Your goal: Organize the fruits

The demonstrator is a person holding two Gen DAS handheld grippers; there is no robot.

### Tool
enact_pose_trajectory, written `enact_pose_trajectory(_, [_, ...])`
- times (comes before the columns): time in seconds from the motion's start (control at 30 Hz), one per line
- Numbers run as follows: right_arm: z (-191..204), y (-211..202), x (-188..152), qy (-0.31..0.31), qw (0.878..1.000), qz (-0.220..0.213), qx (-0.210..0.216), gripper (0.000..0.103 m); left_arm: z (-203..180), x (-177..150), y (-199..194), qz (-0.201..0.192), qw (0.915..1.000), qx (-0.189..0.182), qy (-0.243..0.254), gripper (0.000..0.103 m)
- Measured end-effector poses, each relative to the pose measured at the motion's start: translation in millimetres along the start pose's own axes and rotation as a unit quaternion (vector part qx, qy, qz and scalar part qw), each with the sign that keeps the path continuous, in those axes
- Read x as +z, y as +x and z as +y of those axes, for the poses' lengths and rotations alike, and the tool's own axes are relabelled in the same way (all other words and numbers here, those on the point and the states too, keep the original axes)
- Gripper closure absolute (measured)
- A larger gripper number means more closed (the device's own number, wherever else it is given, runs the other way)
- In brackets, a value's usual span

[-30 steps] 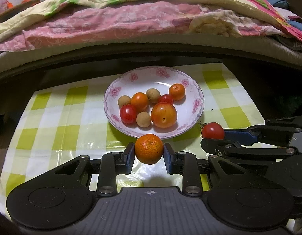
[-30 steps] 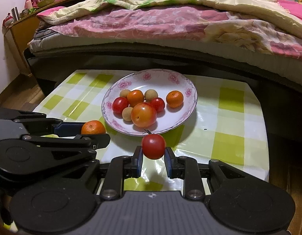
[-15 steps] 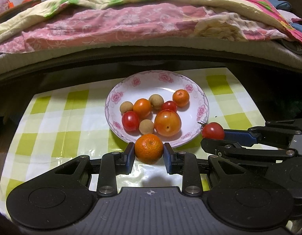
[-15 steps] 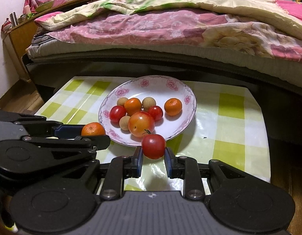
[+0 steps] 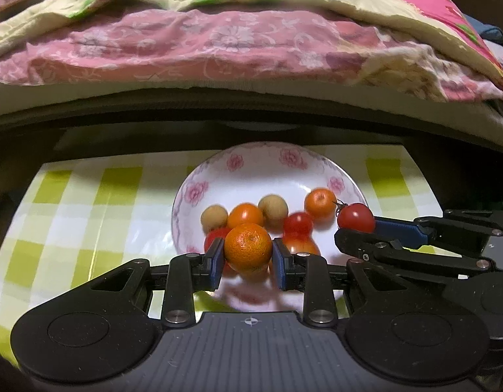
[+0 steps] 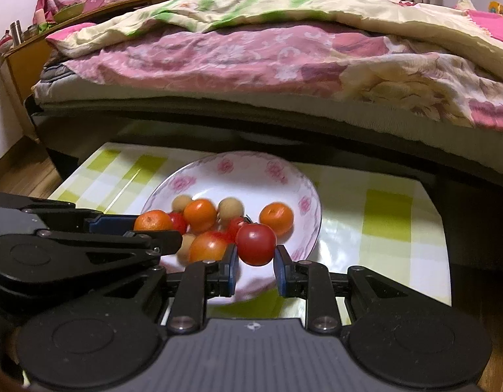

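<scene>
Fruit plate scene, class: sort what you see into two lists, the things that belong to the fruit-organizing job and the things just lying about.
Belongs to the job:
- mandarin held in the left gripper
- red tomato held in the right gripper
- flowered plate with fruit already in it

Just lying about:
- checked tablecloth
- bed quilts
- side cabinet

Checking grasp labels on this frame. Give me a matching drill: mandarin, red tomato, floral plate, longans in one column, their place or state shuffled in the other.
Things:
1. mandarin
2. red tomato
3. floral plate
4. longans

Place or state:
A. on the checked tablecloth, holding fruit
B. clamped in the right gripper
C. lying loose among the plate's fruit
D. clamped in the left gripper

Pairs: 1-D, 2-B, 3-A, 4-C
</scene>
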State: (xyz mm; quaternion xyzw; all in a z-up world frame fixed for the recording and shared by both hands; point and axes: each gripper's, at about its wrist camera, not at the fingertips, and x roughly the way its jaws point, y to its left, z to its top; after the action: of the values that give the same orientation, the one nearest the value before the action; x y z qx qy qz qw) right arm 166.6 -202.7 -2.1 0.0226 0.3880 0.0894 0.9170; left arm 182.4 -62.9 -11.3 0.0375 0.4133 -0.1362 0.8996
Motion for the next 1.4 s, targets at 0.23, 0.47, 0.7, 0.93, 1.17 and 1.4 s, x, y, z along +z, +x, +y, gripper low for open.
enact_pose_trajectory(0.23, [-9.1,19.6,13.3,0.007,1.0,0.002,0.002,0.074,7.0,13.5,18.7,0.008,0.9998,-0.01,-0.017,0.066])
enact_pose_trajectory(0.47, [-13.9,39.5,24.9,0.018,1.0,0.005,0.018,0.074,13.1,26.1,29.1,0.008,1.0,0.0,-0.005,0.066])
enact_pose_trajectory(0.7, [-13.9,45.9,31.1,0.012,1.0,-0.004,0.022,0.074,15.4,33.1,33.8,0.005,1.0,0.001,-0.006,0.065])
enact_pose_trajectory(0.93, [-17.1,43.5,28.6,0.017,1.0,-0.004,0.025,0.073,14.7,33.2,35.2,0.009,0.9999,-0.002,-0.006,0.064])
enact_pose_trajectory(1.17, [-22.5,36.0,28.2,0.026,0.999,-0.003,0.026,0.073,11.1,37.1,32.0,0.01,0.9999,-0.004,-0.003,0.055])
enact_pose_trajectory(1.4, [-23.0,31.5,27.1,0.032,0.999,-0.007,0.032,0.072,11.2,38.6,26.0,0.007,1.0,0.004,-0.004,0.048])
